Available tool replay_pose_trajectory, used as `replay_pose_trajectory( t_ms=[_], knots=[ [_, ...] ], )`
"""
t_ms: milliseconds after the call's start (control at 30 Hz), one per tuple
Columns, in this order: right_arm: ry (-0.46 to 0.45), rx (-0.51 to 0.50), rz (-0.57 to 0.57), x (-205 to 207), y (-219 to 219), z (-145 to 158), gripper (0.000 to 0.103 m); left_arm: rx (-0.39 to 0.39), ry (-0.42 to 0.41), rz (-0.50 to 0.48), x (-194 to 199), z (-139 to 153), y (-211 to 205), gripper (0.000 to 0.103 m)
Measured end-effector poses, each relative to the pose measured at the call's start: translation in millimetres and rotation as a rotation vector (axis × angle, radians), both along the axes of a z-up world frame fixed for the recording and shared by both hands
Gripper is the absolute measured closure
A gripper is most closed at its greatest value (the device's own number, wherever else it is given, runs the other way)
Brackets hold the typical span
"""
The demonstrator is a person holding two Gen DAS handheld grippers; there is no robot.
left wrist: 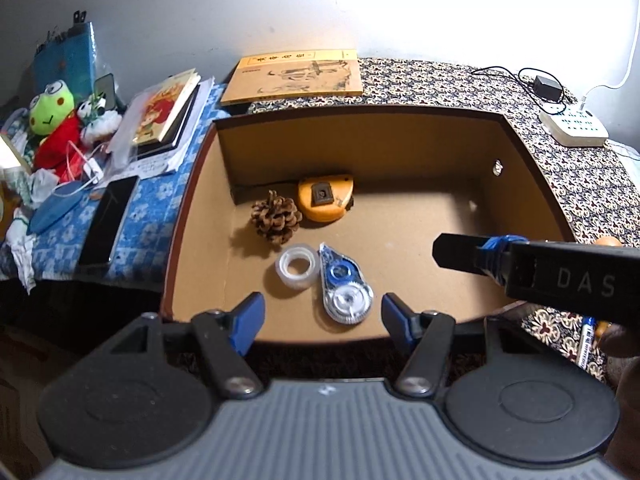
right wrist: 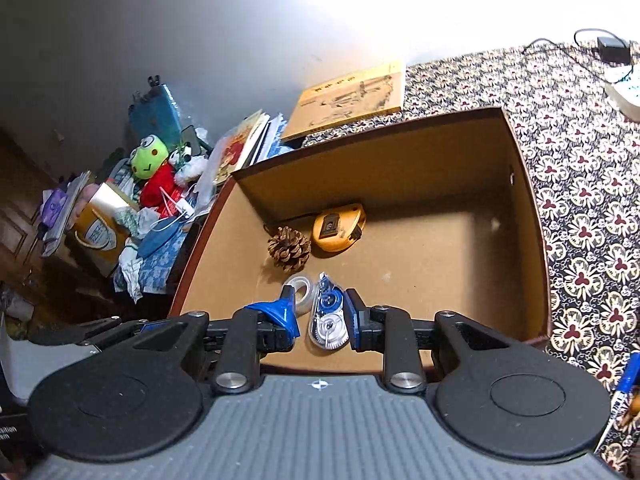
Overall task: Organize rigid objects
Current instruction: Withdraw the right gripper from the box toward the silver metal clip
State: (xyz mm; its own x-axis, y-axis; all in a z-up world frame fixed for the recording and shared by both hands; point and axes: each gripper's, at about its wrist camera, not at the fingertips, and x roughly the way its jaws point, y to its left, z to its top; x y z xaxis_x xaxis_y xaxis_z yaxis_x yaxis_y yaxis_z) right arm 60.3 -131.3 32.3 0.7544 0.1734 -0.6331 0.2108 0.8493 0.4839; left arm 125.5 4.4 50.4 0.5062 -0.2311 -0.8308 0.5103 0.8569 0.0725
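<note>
An open cardboard box point(left wrist: 532, 168) point(right wrist: 528, 200) holds a pine cone point(left wrist: 276, 218) point(right wrist: 289, 249), an orange tape measure point(left wrist: 326, 198) point(right wrist: 339, 227), a clear tape roll point(left wrist: 296, 268) point(right wrist: 302, 288) and a blue-and-clear correction tape dispenser point(left wrist: 344, 288) point(right wrist: 328, 320), all lying on its floor. My left gripper point(left wrist: 322, 314) hangs open over the box's near edge with nothing in it. Above the box, my right gripper point(right wrist: 320, 314) point(left wrist: 460, 252) is partly open. In its own view the correction tape shows between its fingers, lying below them and not held.
A yellow book point(left wrist: 296, 76) lies behind the box on the patterned cloth point(left wrist: 580, 200). A white power strip point(left wrist: 576, 128) and charger sit far right. To the left are a phone point(left wrist: 108, 224), stacked books point(left wrist: 168, 112) and plush toys point(left wrist: 52, 112). A blue pen point(right wrist: 624, 392) lies near right.
</note>
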Motion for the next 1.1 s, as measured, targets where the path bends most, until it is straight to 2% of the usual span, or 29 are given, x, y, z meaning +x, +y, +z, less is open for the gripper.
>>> replay_pose_trajectory(
  t_ms=[600, 833, 1100],
  knots=[
    [-0.097, -0.001, 0.016, -54.4, 14.8, -6.6, 0.094, 0.021, -0.02, 0.036, -56.1, -3.8, 4.4, 0.039],
    [-0.111, -0.025, 0.039, -69.5, 21.6, -13.6, 0.094, 0.031, -0.003, 0.051, -71.9, -14.2, 3.6, 0.039],
    [-0.084, -0.017, 0.052, -82.9, 21.9, -26.4, 0.094, 0.042, 0.026, 0.059, -88.0, -29.0, 2.3, 0.039]
  ],
)
